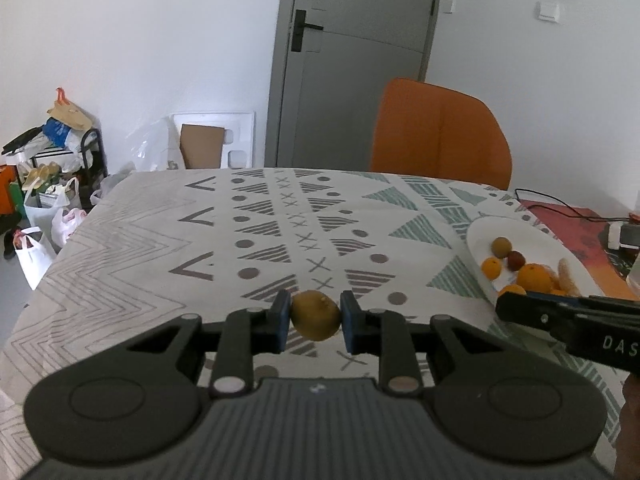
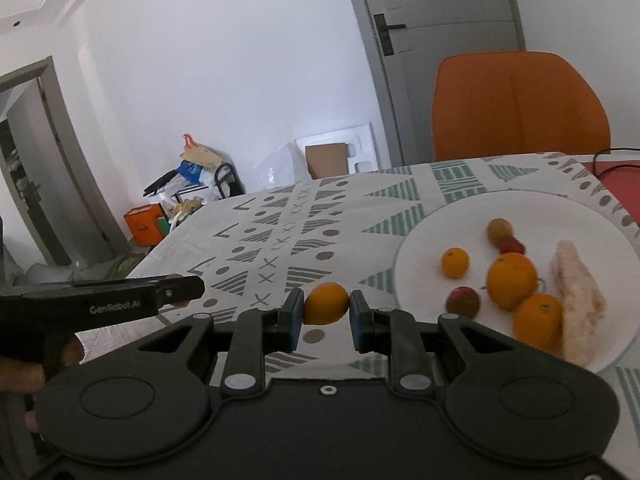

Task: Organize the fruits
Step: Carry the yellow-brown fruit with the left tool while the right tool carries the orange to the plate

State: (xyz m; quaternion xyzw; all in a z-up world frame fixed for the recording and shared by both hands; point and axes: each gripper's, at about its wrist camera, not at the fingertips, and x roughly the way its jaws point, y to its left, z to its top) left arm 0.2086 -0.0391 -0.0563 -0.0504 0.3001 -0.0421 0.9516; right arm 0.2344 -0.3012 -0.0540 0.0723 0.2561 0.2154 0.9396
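Kiwi (image 1: 315, 319) clamped between the left gripper (image 1: 314, 322) pads. Right gripper (image 2: 325, 309) grips a small orange (image 2: 326, 303). White plate (image 2: 432, 224) of fruit lies just right of it.

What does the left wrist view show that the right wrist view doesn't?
Left wrist only: the left hand-held gripper clamped on a kiwi, and a light switch on the wall.

Right wrist only: the right hand-held gripper clamped on a small orange, an open doorway at left, and the whole white plate.

Both: the plate of fruit, the patterned tablecloth, the orange chair, the grey door.
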